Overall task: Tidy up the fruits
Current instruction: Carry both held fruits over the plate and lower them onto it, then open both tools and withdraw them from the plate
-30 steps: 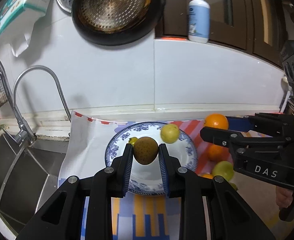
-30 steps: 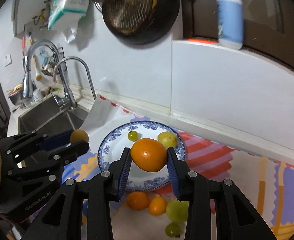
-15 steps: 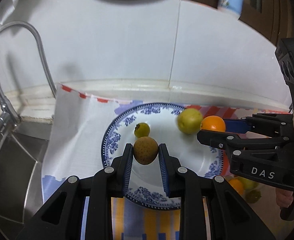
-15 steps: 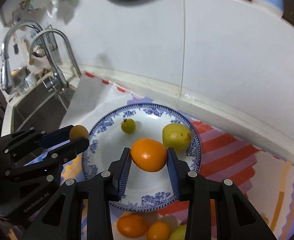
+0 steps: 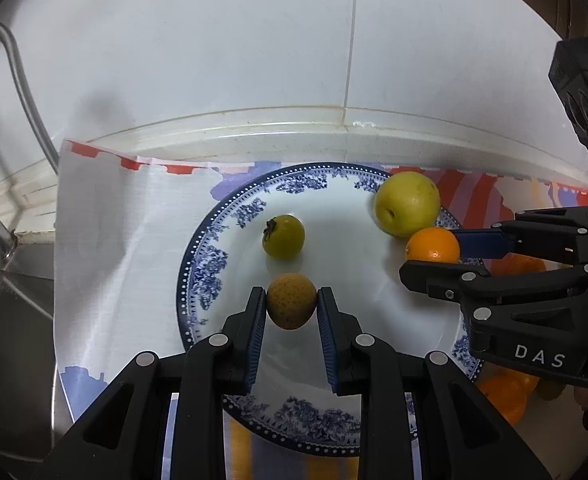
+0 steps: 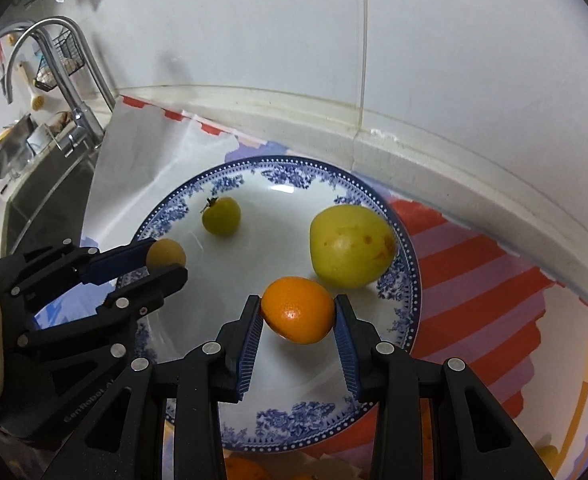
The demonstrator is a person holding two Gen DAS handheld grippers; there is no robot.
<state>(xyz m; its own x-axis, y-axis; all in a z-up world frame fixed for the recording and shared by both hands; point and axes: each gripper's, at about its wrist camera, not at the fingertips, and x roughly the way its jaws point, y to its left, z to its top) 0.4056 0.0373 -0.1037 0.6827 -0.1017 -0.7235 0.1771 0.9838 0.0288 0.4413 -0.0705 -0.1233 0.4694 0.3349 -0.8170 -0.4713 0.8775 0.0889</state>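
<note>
Right wrist view alone shows the chrome tap (image 6: 60,60) and wire rack, upper left; left wrist view alone shows loose oranges (image 5: 505,400) beyond the plate, lower right. Left gripper (image 5: 290,304) is clamped on a small round brown fruit (image 5: 291,301); right gripper (image 6: 297,312) is clamped on a small orange citrus (image 6: 297,309). Both hang over the blue-and-white patterned china plate (image 6: 294,420), frame centre.

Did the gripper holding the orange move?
Yes. The right gripper carried the orange down closer over the plate, toward the big yellow fruit.
</note>
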